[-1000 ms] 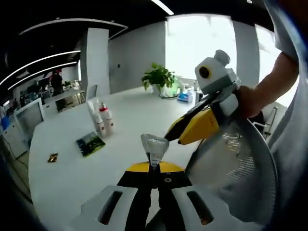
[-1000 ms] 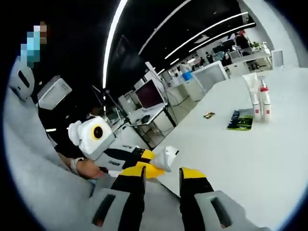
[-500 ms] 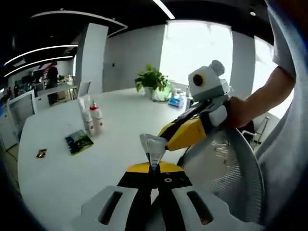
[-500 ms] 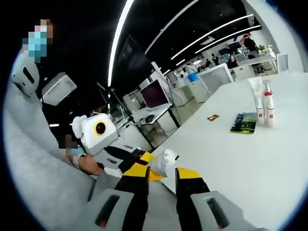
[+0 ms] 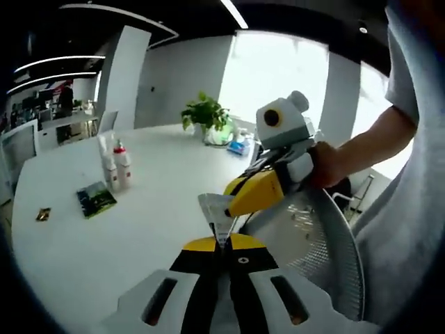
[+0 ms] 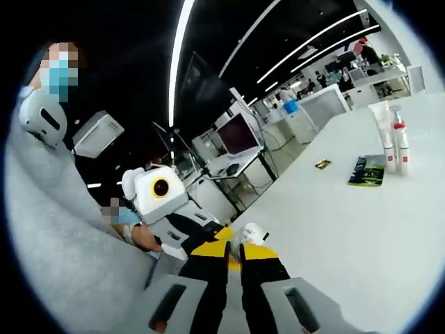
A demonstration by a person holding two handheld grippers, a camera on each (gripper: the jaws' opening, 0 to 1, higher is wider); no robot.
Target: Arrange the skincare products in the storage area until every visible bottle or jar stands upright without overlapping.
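White table, potted plant beyond

open office; white table; bright window; ceiling light strips

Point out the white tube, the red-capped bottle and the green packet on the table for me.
white tube [image 6: 382, 131], right gripper view, on its body.
red-capped bottle [image 6: 401, 147], right gripper view, on its white body.
green packet [image 6: 367, 171], right gripper view, on its flat face.
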